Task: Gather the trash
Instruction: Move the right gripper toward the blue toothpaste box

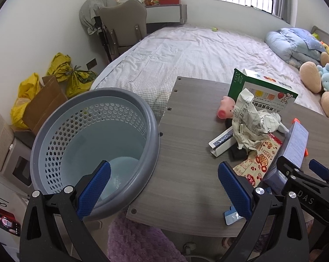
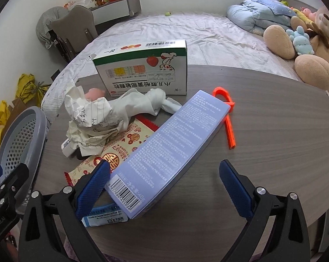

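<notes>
Both tools spread wide, empty: left tool point(image 1: 164, 187), right tool point(image 2: 164, 187) straddling the lavender carton point(image 2: 164, 152), barcode end nearest, intact.

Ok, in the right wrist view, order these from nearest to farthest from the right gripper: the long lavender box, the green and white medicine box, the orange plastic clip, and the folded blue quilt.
1. Long lavender box: between the right gripper fingers.
2. Orange plastic clip: right of it on the table.
3. Green and white medicine box: standing at the table's far edge.
4. Folded blue quilt: far right on the bed.

Matt wood-grain surface point(image 2: 273, 131); perforated grey plastic basket point(image 1: 94, 118); crumpled paper point(image 2: 92, 118); glossy lilac cardboard box point(image 2: 168, 152).
</notes>
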### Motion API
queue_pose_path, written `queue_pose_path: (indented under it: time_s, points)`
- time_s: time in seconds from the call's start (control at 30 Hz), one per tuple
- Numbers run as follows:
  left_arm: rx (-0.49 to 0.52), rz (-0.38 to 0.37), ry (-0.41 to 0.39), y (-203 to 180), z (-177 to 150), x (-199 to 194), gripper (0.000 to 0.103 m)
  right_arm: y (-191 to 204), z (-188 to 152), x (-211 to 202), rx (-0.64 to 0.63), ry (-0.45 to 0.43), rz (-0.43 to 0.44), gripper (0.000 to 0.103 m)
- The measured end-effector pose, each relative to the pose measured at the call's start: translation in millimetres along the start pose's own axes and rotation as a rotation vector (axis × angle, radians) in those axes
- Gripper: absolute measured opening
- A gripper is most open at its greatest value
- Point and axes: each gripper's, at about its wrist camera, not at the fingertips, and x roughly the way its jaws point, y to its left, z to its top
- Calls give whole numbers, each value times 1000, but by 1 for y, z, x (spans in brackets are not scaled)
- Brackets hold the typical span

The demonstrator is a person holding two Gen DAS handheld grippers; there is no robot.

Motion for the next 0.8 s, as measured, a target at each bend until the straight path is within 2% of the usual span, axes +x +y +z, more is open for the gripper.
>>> queue_pose_path:
  time_s: [0.47,0.6,0.8]
  points:
    - [22,-26,-6,-13,-2,-3,97,-58,-16,-24,32,15,-97,95]
    - [29,-35,-11,-17,-3,-4,97,-75,-16,-34,90,8,-26,95]
    - [37,-57,7,-23,-3,0,97,-72,3,-22,87,-17,-17,95]
